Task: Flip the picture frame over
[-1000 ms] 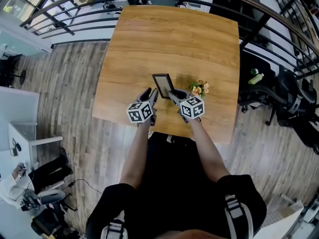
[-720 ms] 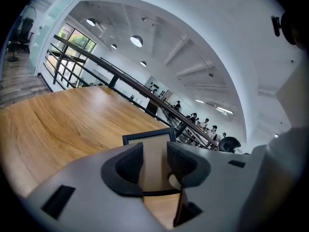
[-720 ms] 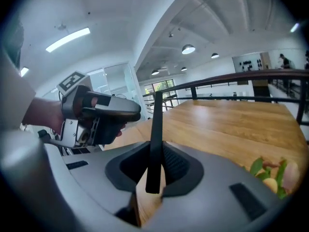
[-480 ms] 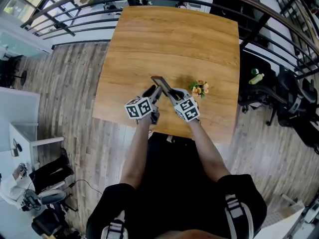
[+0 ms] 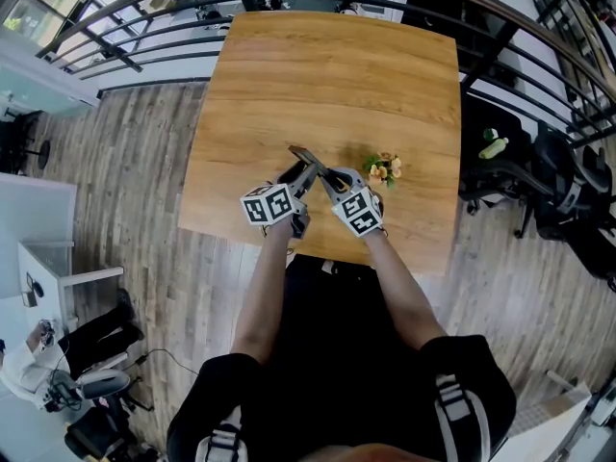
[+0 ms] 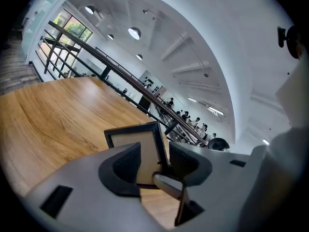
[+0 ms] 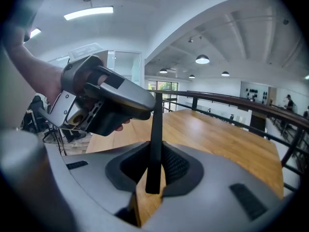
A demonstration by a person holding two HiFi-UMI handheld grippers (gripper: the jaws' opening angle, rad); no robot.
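Note:
The black picture frame (image 5: 304, 158) is raised off the wooden table (image 5: 327, 75), tilted on edge between both grippers. My right gripper (image 5: 328, 177) is shut on it: in the right gripper view the frame (image 7: 156, 129) stands edge-on, pinched between the pads of that gripper (image 7: 155, 170). My left gripper (image 5: 298, 175) comes at it from the left. In the left gripper view the frame's pale panel (image 6: 145, 151) sits between the opening jaws of the left gripper (image 6: 154, 161), and the pads do not press on it.
A small bunch of orange and pink flowers (image 5: 384, 169) lies on the table just right of the grippers. A black railing (image 5: 539, 41) runs round the table's far and right sides. Wood floor (image 5: 125, 162) lies to the left, and the table's near edge is under the hands.
The frame showed its full face near the table a second ago; it now stands tilted on edge. The right gripper has rolled with it, and the left gripper has moved in and up beside it.

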